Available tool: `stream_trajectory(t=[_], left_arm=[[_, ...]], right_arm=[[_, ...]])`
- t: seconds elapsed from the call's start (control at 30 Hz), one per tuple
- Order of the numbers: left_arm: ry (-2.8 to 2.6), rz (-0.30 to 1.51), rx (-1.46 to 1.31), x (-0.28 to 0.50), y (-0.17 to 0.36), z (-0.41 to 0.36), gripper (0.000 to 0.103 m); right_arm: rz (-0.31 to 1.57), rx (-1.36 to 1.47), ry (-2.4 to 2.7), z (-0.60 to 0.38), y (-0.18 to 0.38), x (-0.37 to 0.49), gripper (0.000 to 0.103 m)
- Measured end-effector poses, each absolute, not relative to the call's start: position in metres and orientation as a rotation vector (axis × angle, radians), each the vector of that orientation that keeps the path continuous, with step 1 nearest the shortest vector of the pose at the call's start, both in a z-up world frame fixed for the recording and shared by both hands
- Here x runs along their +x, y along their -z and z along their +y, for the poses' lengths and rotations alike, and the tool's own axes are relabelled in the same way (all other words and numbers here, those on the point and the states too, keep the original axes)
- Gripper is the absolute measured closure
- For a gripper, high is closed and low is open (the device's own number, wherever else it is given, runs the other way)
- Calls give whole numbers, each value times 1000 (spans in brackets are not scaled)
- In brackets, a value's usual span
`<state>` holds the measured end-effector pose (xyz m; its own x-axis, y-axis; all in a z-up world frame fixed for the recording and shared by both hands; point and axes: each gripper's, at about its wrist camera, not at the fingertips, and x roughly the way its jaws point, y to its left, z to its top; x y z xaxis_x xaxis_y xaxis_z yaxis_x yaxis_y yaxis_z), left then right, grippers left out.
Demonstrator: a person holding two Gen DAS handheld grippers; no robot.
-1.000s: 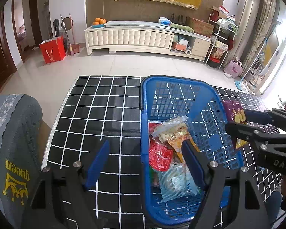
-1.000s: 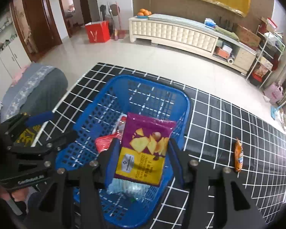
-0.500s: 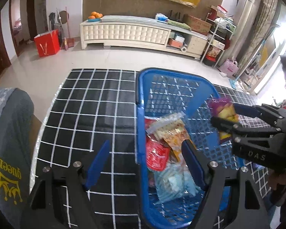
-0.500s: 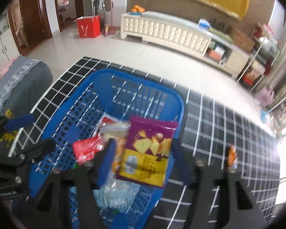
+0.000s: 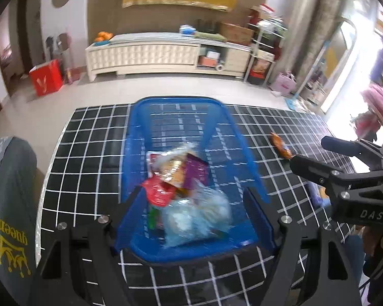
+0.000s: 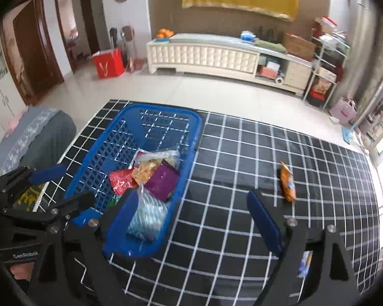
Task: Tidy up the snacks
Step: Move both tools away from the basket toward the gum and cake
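A blue plastic basket [image 5: 217,132] [image 6: 191,137] stands on the black grid-patterned tablecloth and holds several snack packets. The purple chip bag [image 6: 162,182] [image 5: 195,172] lies on top of them, beside a red packet [image 6: 120,181]. An orange snack packet [image 6: 287,182] [image 5: 279,145] lies alone on the cloth to the right of the basket. My right gripper [image 6: 194,221] [image 5: 309,153] hovers over the basket's right rim with its jaws opening and nothing between them. My left gripper [image 5: 194,214] [image 6: 63,187] stands open above the basket's near end, holding nothing.
A grey cushion [image 5: 10,204] printed "queen" sits off the table's left edge. A small blue and yellow packet [image 6: 305,262] lies on the cloth under my right gripper's right finger. Beyond the table are tiled floor, a white cabinet [image 6: 204,56] and a red bag [image 6: 108,62].
The right gripper widened and let go of the purple chip bag, which now lies in the basket. Both grippers drew back and up from the basket; the right one shifted rightward.
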<state>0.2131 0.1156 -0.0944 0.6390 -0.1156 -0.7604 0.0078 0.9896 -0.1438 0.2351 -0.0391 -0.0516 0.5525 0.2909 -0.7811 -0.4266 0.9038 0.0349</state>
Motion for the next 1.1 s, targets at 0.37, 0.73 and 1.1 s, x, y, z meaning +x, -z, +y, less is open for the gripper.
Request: stream_trajectory(t=[0.37, 0.73, 1.1], left_arm=[[163, 892, -76, 194, 93, 34, 27], [261, 959, 7, 203, 119, -61, 27], [331, 1040, 74, 235, 152, -133, 27]], right_arm=[[917, -79, -311, -126, 59, 191, 12], [960, 15, -191, -218, 81, 193, 12], [1025, 79, -85, -290, 126, 215, 12]])
